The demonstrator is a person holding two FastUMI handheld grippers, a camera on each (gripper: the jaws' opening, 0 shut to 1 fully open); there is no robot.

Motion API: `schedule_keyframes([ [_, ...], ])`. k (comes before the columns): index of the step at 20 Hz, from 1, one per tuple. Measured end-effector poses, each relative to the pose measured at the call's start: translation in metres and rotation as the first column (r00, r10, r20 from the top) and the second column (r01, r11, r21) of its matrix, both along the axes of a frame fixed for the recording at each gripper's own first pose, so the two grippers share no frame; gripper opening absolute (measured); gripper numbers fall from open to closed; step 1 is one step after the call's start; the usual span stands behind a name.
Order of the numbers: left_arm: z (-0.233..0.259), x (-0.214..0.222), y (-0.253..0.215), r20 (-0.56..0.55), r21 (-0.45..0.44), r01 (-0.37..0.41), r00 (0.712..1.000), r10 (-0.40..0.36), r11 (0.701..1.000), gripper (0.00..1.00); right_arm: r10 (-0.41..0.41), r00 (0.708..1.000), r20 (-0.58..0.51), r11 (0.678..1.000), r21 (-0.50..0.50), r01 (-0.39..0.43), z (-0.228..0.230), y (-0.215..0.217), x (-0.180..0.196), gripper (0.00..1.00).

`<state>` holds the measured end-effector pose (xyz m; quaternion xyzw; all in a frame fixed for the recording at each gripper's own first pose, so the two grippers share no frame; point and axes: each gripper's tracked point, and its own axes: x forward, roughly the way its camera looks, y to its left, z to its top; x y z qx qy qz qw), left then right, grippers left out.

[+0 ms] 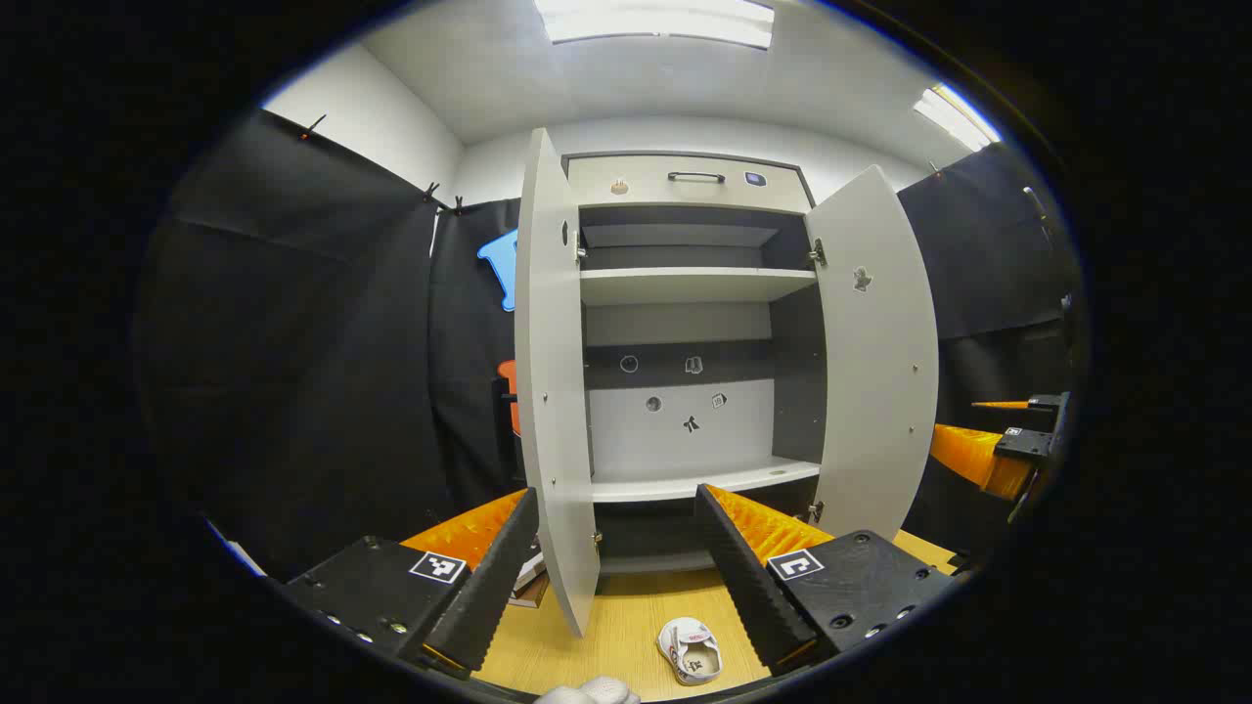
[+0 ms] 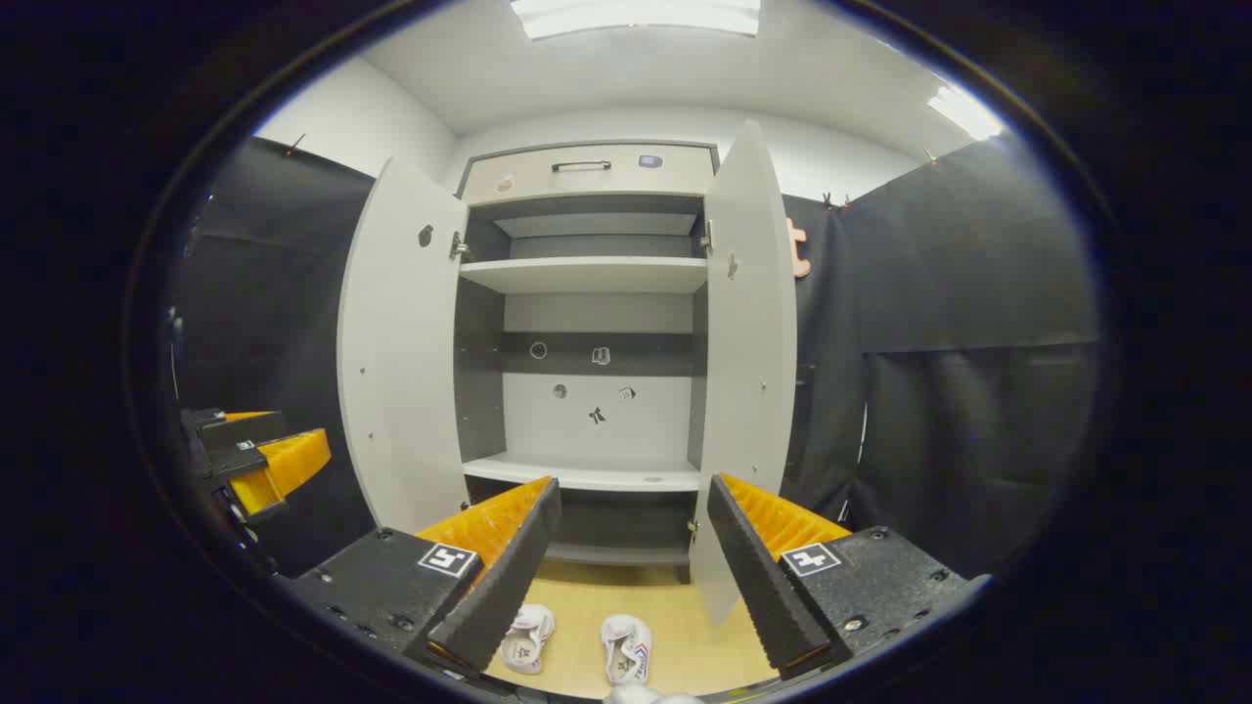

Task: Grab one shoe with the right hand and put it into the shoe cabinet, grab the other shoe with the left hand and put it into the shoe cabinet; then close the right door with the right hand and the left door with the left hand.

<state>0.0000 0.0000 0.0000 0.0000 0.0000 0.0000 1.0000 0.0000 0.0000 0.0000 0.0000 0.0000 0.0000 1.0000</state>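
Note:
The shoe cabinet (image 1: 685,293) (image 2: 587,293) stands ahead with both doors swung wide and its shelves bare. Two small white shoes lie on the wooden floor in front of it: in the right gripper view one (image 2: 528,638) sits by my left finger and the other (image 2: 628,648) lies between the fingers. In the left gripper view one shoe (image 1: 691,650) lies between the fingers. My left gripper (image 1: 616,577) and right gripper (image 2: 631,577) are both open, held above the floor, holding nothing. Each gripper also appears at the edge of the other's view (image 1: 1007,450) (image 2: 254,460).
The left door (image 1: 553,391) (image 2: 401,362) and the right door (image 1: 875,352) (image 2: 748,362) jut out toward me. A drawer with a handle (image 1: 696,177) tops the cabinet. Black cloth walls close in on both sides. Something white (image 1: 592,692) peeks in at the bottom edge.

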Motion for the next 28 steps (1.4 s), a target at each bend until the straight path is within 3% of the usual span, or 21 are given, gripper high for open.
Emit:
schedule_keyframes([
  [12,-0.003,-0.004,0.003,0.003,0.006,0.000,1.000,0.000,1.000,0.96,0.016,1.000,-0.014,1.000,-0.017,-0.017,-0.006,0.011,-0.001,0.98],
  [14,-0.006,-0.004,0.004,-0.005,0.007,-0.002,1.000,0.002,1.000,0.96,0.014,0.999,-0.043,1.000,-0.022,-0.015,-0.022,0.012,0.002,0.98],
  [18,-0.013,-0.007,0.008,-0.019,0.010,-0.008,1.000,0.009,1.000,0.96,0.045,0.972,-0.230,0.996,-0.067,-0.062,-0.108,0.015,0.004,0.98],
  [23,-0.023,-0.015,0.008,-0.034,-0.001,-0.006,0.999,0.006,1.000,0.96,0.049,0.862,-0.505,0.990,-0.090,-0.109,-0.243,0.013,-0.012,0.99],
  [25,-0.028,-0.018,0.012,-0.045,-0.001,-0.015,0.999,0.015,1.000,0.96,0.046,0.794,-0.607,0.990,-0.078,-0.117,-0.300,0.010,-0.018,0.97],
  [28,-0.033,-0.019,0.015,-0.054,0.003,-0.033,0.998,0.033,0.999,0.96,0.057,0.730,-0.681,0.990,-0.055,-0.128,-0.353,0.013,-0.020,0.94],
])
